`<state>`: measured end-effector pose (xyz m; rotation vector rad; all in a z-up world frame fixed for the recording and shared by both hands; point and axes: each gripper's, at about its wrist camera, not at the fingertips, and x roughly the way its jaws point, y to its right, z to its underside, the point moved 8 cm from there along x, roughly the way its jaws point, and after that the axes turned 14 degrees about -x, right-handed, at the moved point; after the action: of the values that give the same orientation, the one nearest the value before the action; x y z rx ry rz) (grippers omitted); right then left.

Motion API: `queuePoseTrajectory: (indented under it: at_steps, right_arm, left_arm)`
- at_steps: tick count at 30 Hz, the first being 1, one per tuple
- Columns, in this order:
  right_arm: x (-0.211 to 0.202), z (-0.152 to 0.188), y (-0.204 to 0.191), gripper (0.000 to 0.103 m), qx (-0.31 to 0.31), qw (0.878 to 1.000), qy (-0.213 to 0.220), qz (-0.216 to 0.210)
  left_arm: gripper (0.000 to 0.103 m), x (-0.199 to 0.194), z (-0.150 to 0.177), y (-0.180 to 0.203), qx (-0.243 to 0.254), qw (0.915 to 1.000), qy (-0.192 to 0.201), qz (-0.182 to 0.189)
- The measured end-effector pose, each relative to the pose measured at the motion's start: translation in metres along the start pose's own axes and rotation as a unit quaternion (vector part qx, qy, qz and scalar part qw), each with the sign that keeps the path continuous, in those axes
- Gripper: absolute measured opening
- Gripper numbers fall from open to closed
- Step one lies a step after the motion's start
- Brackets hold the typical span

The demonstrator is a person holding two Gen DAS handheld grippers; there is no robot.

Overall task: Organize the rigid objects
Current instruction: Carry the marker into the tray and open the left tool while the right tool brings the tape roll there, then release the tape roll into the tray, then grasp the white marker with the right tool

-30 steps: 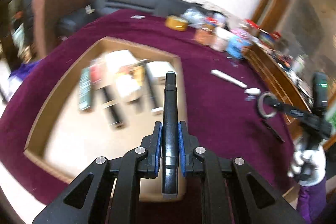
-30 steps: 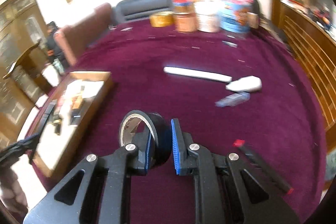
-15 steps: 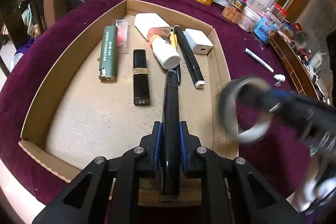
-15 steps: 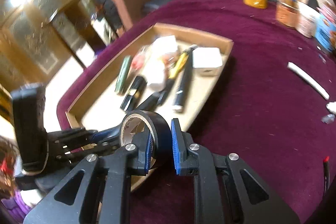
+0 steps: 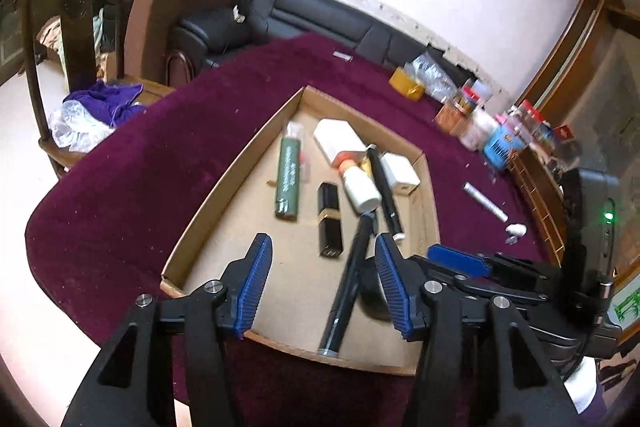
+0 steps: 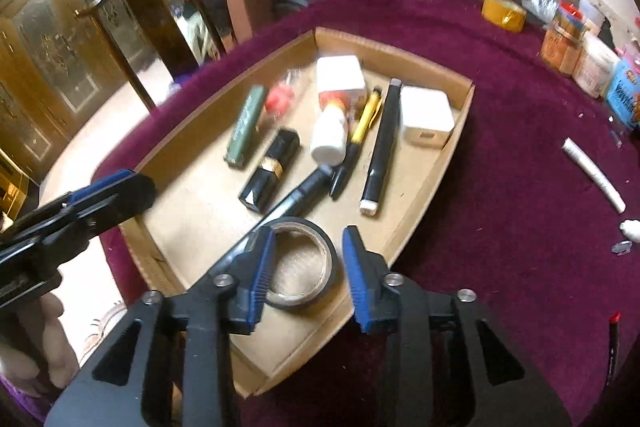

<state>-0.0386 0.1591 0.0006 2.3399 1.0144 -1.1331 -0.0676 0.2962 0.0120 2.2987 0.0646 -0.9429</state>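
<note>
A shallow cardboard tray [image 5: 236, 171] [image 6: 436, 163] lies on the maroon tablecloth and holds several small items. My left gripper [image 5: 324, 283] is open above the tray's near end; a black pen [image 5: 348, 287] lies in the tray between its fingers, free of them. The pen also shows in the right wrist view [image 6: 298, 197]. My right gripper [image 6: 306, 267] is open over the tray's near corner, with a black tape roll [image 6: 304, 267] lying flat in the tray between its fingers. The roll is mostly hidden in the left wrist view [image 5: 370, 301].
In the tray lie a green lighter [image 6: 246, 121], a black lipstick [image 6: 272, 169], a white bottle [image 6: 330, 135], a black marker [image 6: 382, 147] and a white charger [image 6: 426, 115]. A white tube [image 6: 594, 175], jars [image 6: 564, 41] and yellow tape [image 6: 503, 14] sit on the cloth.
Both grippers have opened. The pen dropped out of my left gripper into the tray, and the tape roll left my right gripper and now lies flat in the tray. Both grippers have pulled back a little.
</note>
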Motion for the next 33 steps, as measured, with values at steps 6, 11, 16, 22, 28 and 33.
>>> queuePoseTrajectory:
  at_steps: [6,11,16,22,28,33]
  right_arm:
    - [-0.046,0.02,0.042,0.054,0.059,0.995,0.07,0.031]
    - [-0.079,0.068,0.111,0.054,0.128,0.985,0.081,0.077]
    - [-0.123,0.14,0.217,0.054,0.241,0.956,0.077,0.149]
    - [-0.149,0.186,0.298,0.054,0.322,0.924,0.068,0.195]
    - [-0.135,0.164,0.332,0.054,0.332,0.92,0.083,0.189]
    - [-0.105,0.137,0.37,0.054,0.329,0.922,0.053,0.2]
  left_arm:
    - [0.056,-0.012,0.008,0.031,0.034,0.9987,0.015,0.036]
    - [0.057,-0.015,0.029,0.075,0.098,0.9937,0.005,0.055]
    - [0.062,-0.012,0.068,0.119,0.148,0.9851,-0.031,0.082]
    - [0.062,0.012,0.118,0.155,0.181,0.9727,-0.104,0.101]
    - [0.062,0.018,0.143,0.174,0.207,0.9639,-0.132,0.103]
    - [0.062,0.018,0.143,0.172,0.202,0.9652,-0.137,0.096]
